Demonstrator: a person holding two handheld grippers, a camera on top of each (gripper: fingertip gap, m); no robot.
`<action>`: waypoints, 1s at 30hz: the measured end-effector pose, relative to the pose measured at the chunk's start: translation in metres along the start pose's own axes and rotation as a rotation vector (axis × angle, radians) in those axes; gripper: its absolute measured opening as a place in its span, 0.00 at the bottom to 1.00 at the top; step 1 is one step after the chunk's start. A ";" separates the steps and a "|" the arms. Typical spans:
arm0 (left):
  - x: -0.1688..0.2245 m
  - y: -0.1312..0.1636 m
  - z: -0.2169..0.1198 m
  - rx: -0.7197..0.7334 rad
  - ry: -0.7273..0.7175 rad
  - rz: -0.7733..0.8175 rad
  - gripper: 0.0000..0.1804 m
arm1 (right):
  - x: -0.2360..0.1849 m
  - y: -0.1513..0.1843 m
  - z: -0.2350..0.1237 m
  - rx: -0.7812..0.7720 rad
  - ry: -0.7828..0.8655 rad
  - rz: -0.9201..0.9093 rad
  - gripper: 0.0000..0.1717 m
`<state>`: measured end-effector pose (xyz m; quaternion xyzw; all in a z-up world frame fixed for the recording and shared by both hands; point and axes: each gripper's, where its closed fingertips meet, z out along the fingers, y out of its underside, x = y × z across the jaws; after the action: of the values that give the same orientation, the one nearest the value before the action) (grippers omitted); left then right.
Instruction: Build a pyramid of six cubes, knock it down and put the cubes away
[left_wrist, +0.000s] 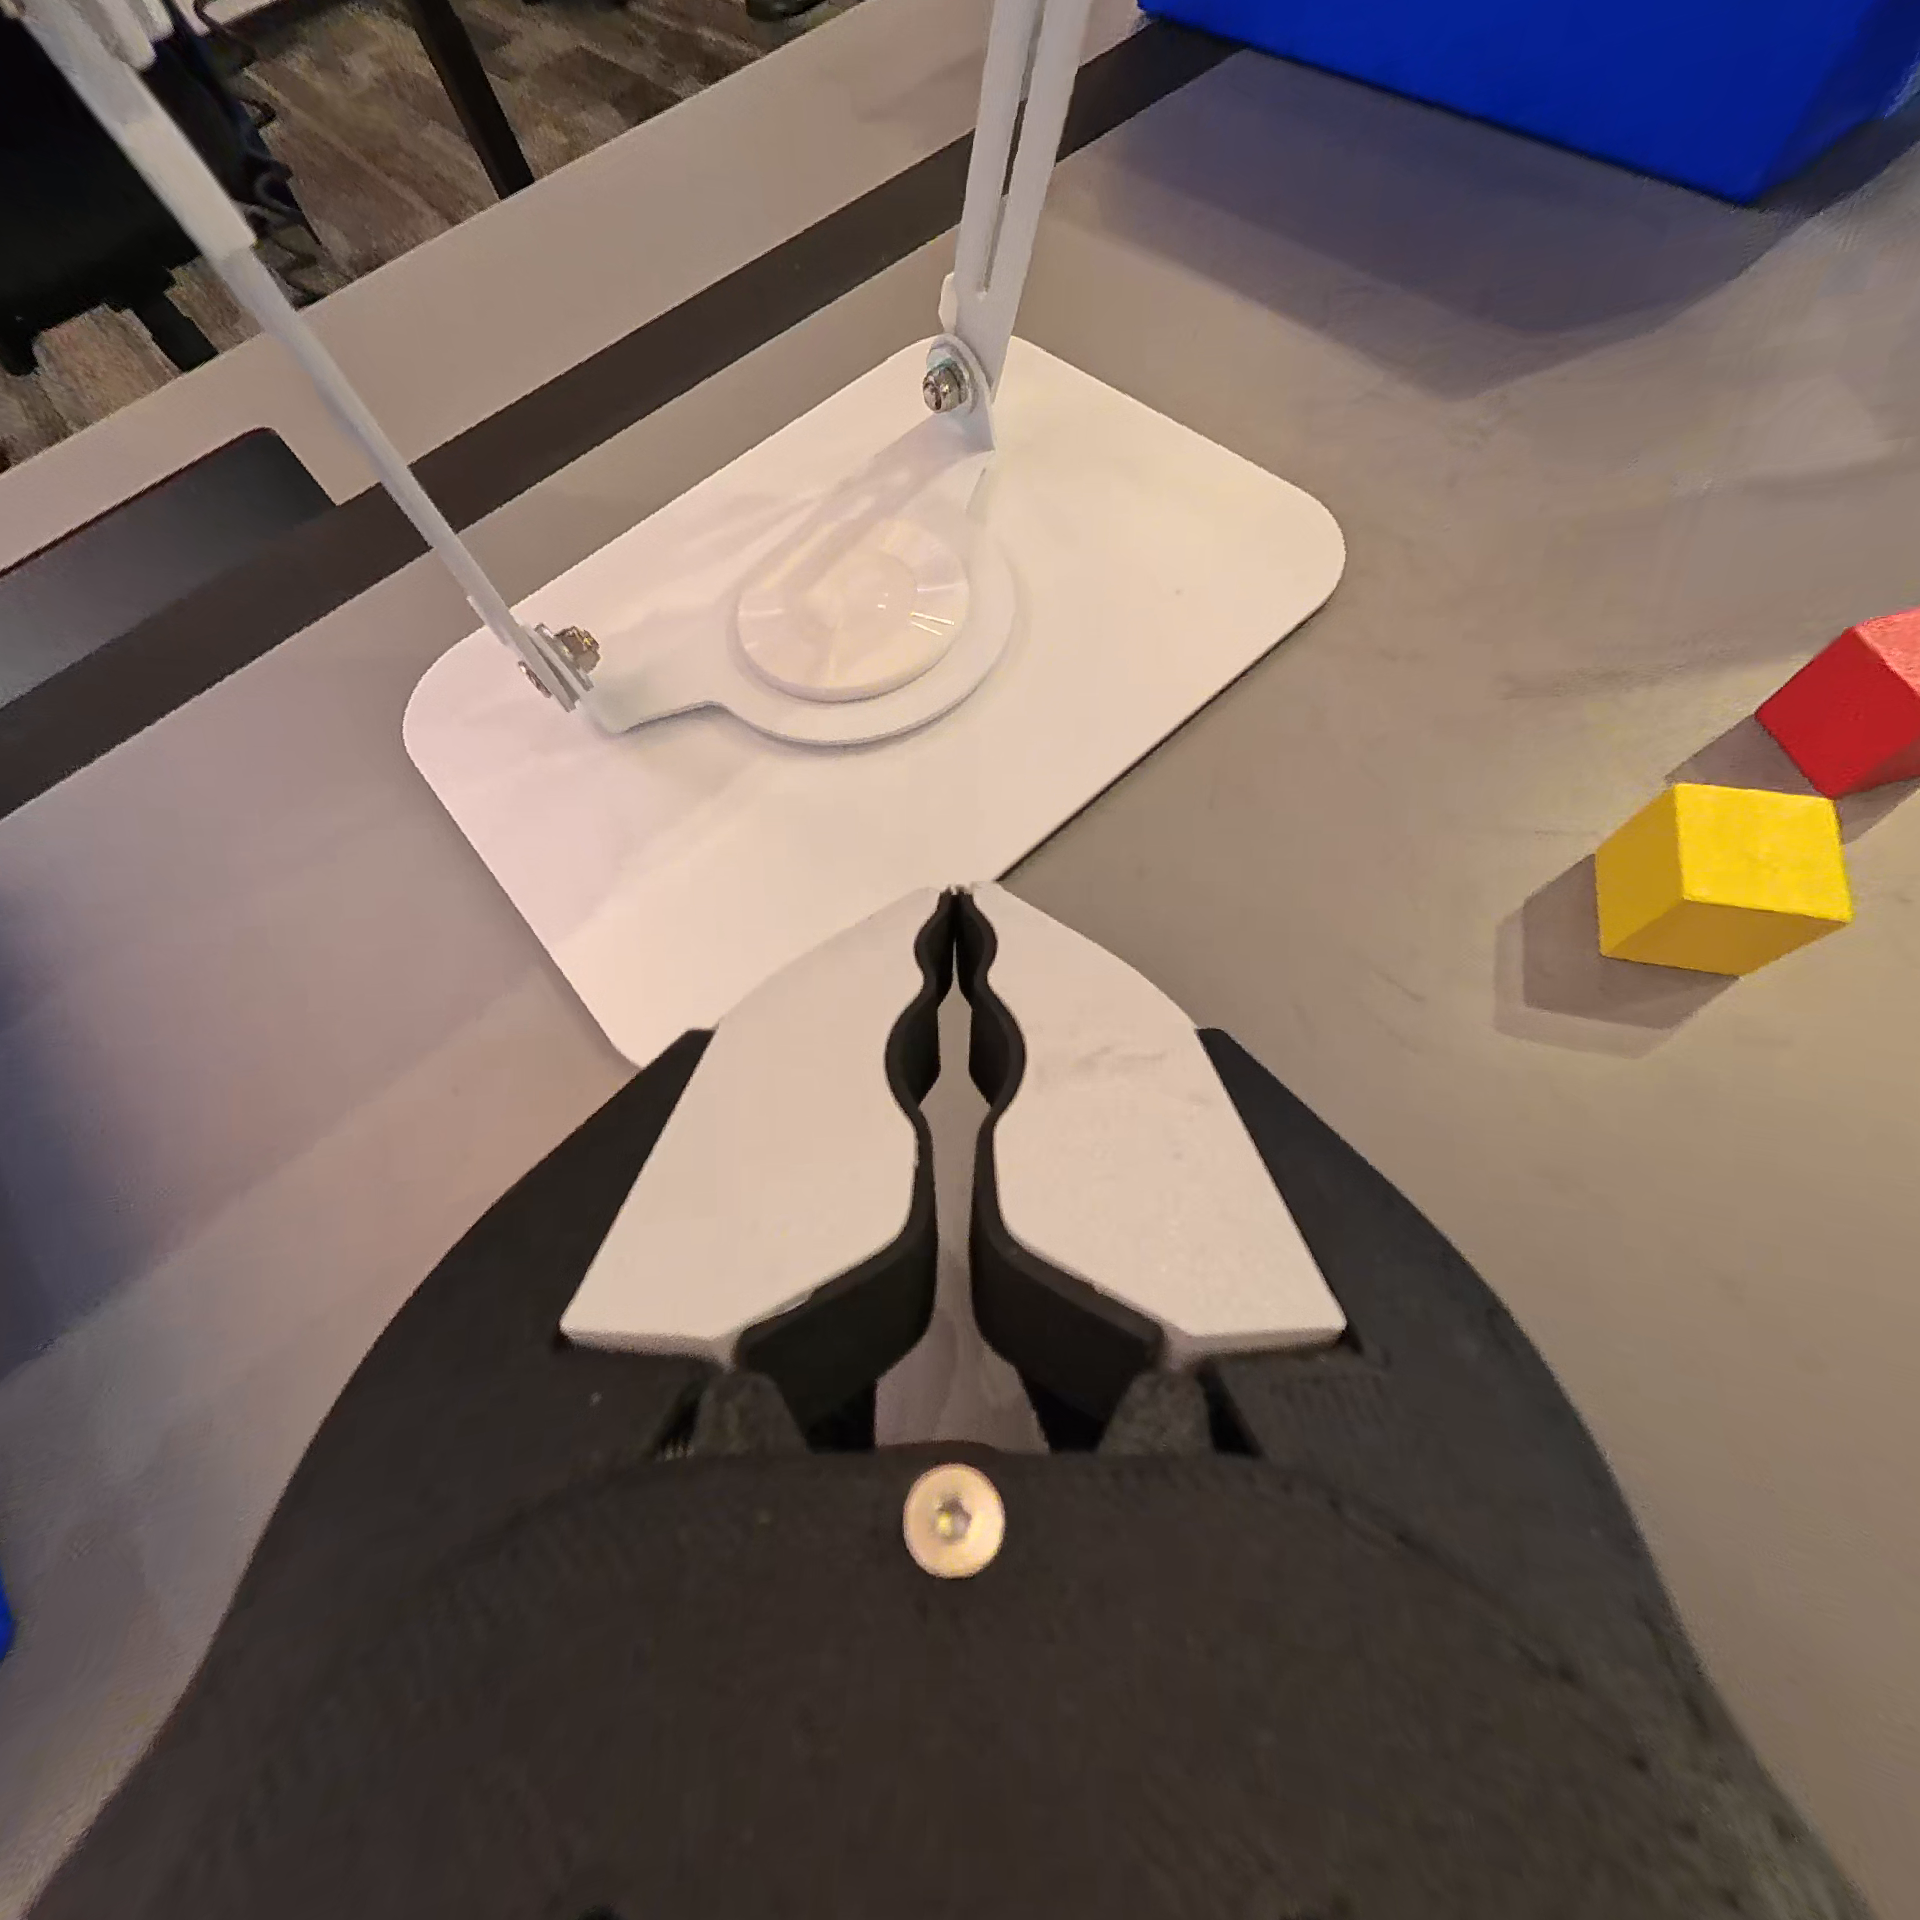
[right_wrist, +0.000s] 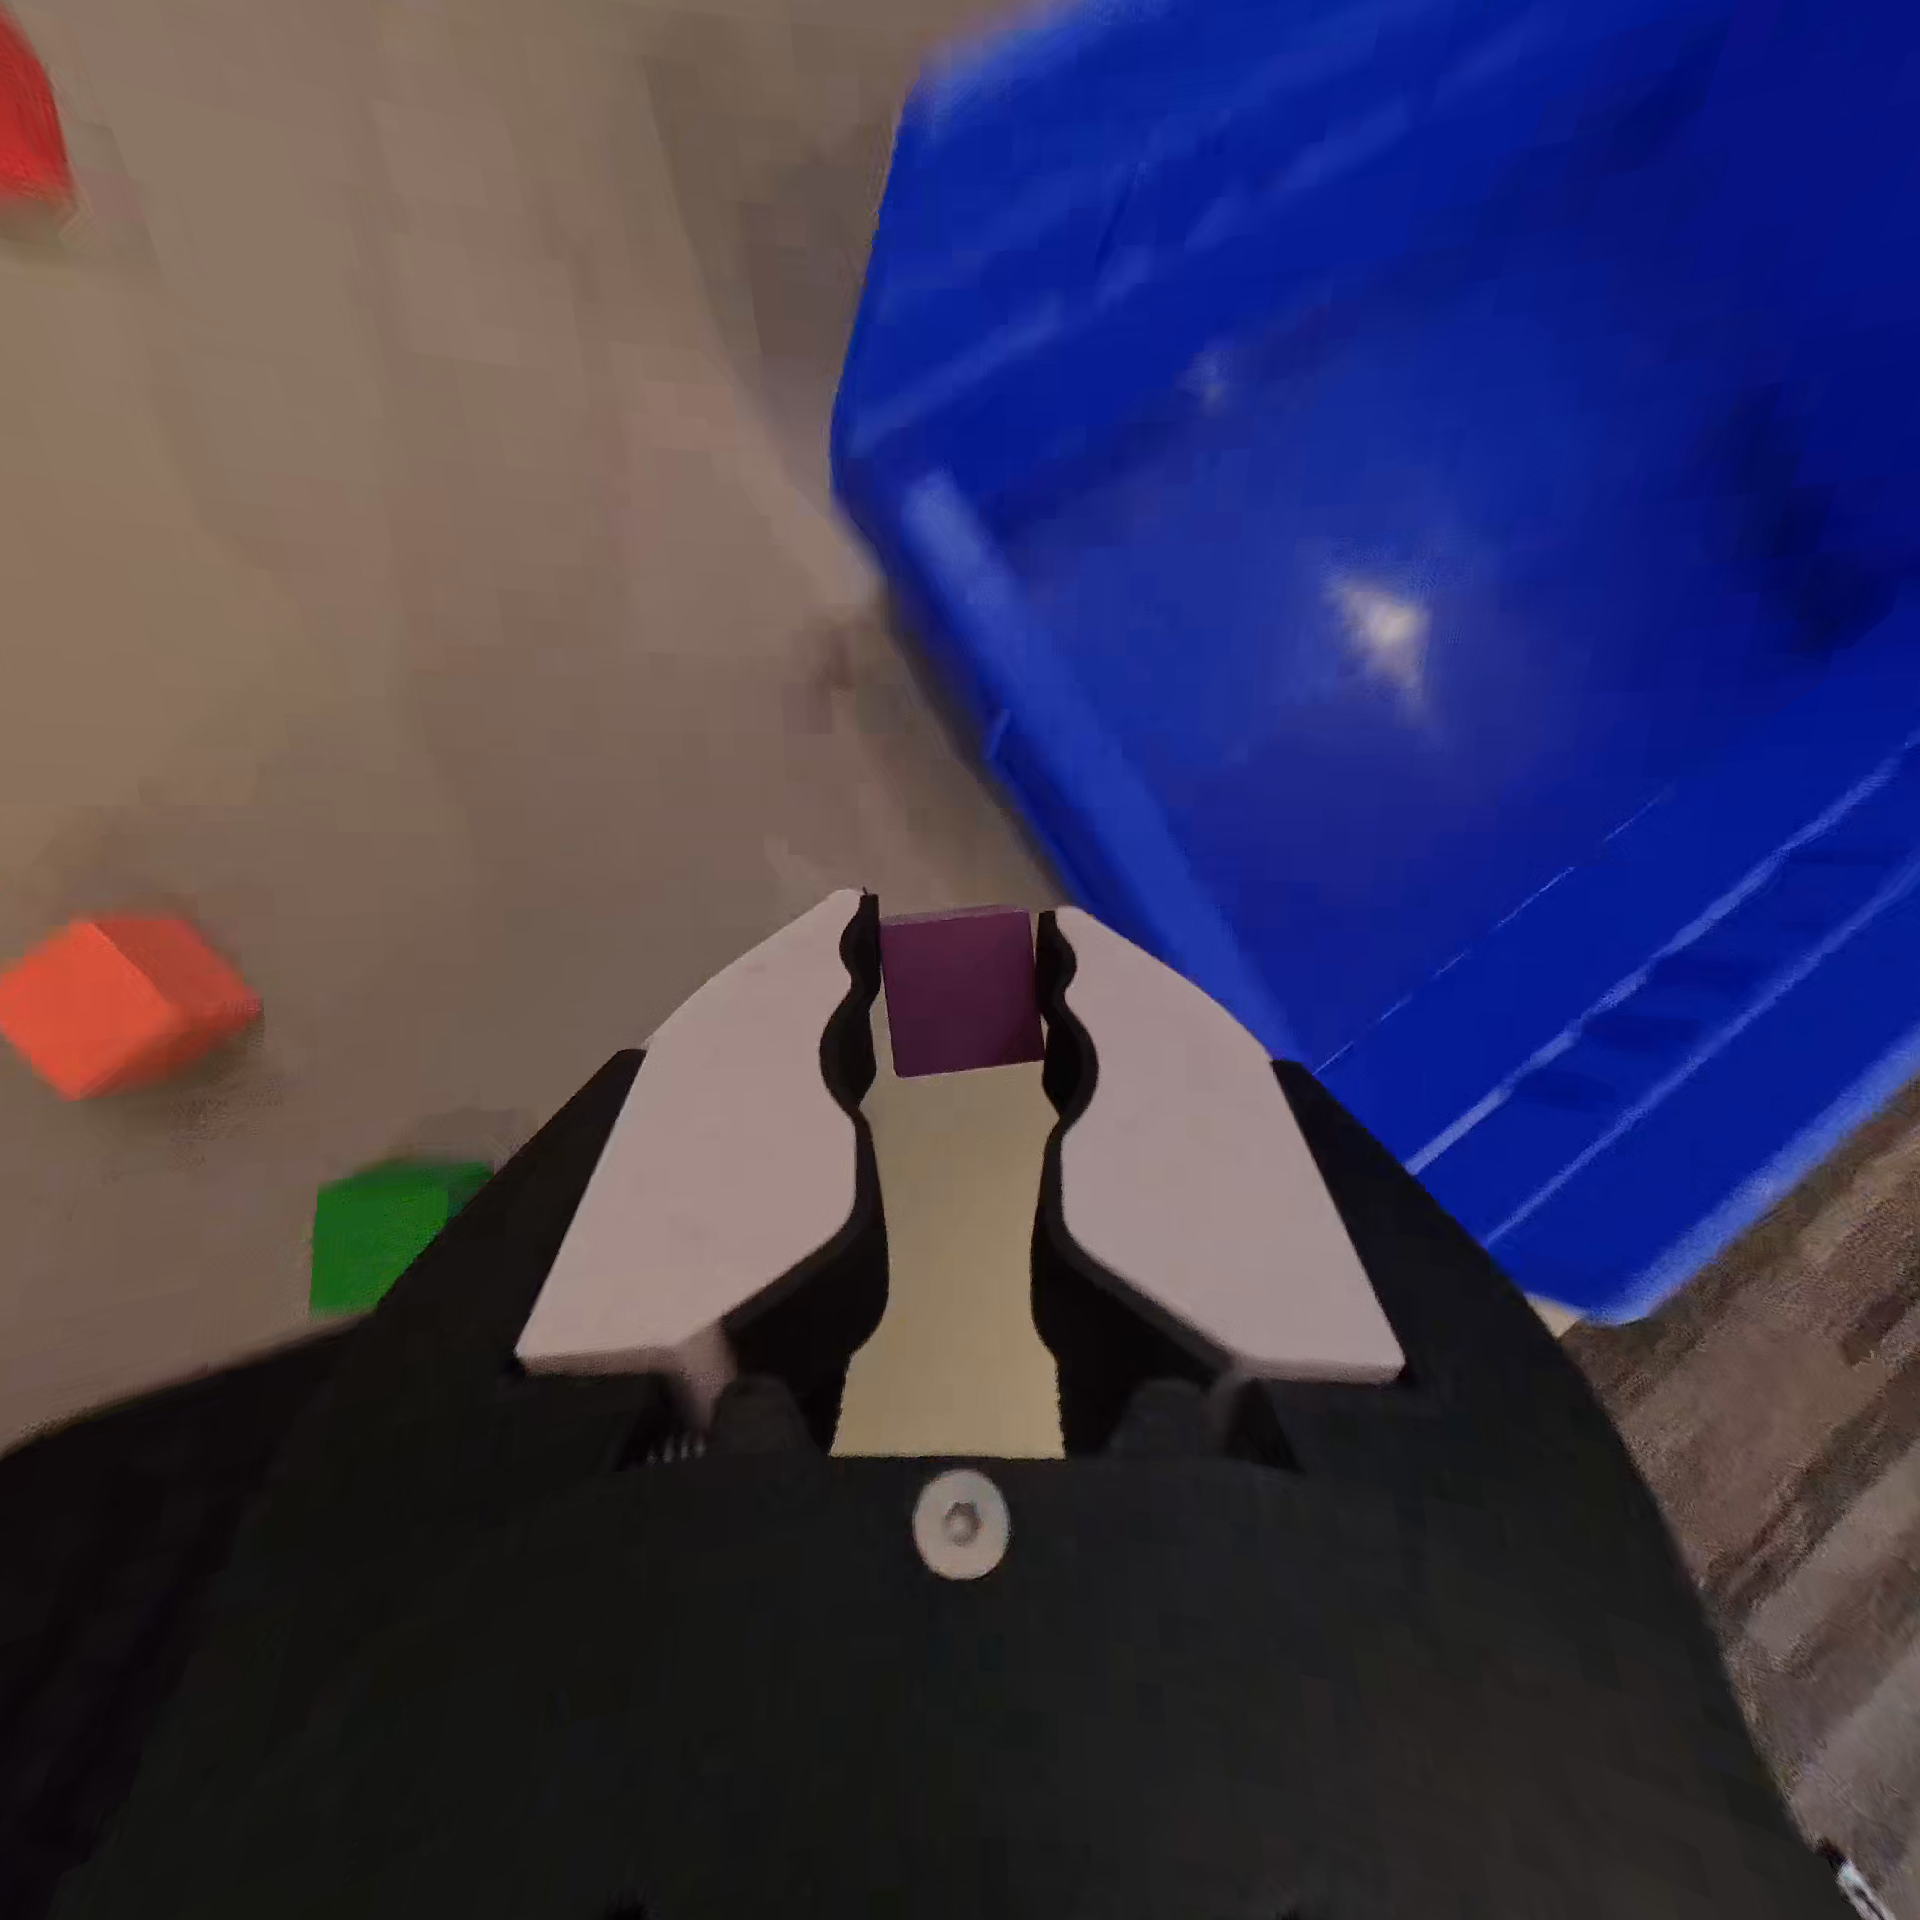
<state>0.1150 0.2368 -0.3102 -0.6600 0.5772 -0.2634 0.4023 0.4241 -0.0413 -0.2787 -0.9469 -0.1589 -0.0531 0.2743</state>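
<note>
grey counter (right_wrist: 468, 520), blurred; right gripper (right_wrist: 958, 914) clamped on purple cube (right_wrist: 961, 992) at frame centre, bin (right_wrist: 1351, 520) upper right. fast swing could clip its rim. left gripper (left_wrist: 961, 891) closed, empty.

You see a white stand (left_wrist: 1091, 665) on the grey counter (left_wrist: 1455, 1195), and patterned carpet (right_wrist: 1787, 1455) beyond its edge.

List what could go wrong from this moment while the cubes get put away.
1. The right gripper grips the purple cube only near its fingertips; during this fast, blurred swing it might slip out short of the blue bin.
2. The gripper could clip the bin's near wall.
3. The orange cube and green cube lie close beside its path.
</note>
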 end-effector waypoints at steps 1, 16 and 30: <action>0.000 -0.001 0.002 -0.001 0.004 0.003 0.00 | 0.006 -0.018 -0.004 0.039 0.023 0.003 0.17; 0.001 -0.005 0.003 0.019 0.043 -0.018 0.00 | 0.133 -0.078 0.136 -0.122 0.074 0.283 0.24; 0.002 -0.005 0.003 0.021 0.081 -0.037 0.00 | -0.053 -0.005 -0.024 -0.190 -0.145 -0.030 0.24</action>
<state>0.1209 0.2352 -0.3079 -0.6551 0.5781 -0.3033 0.3804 0.3722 -0.0645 -0.2653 -0.9675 -0.1868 -0.0033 0.1705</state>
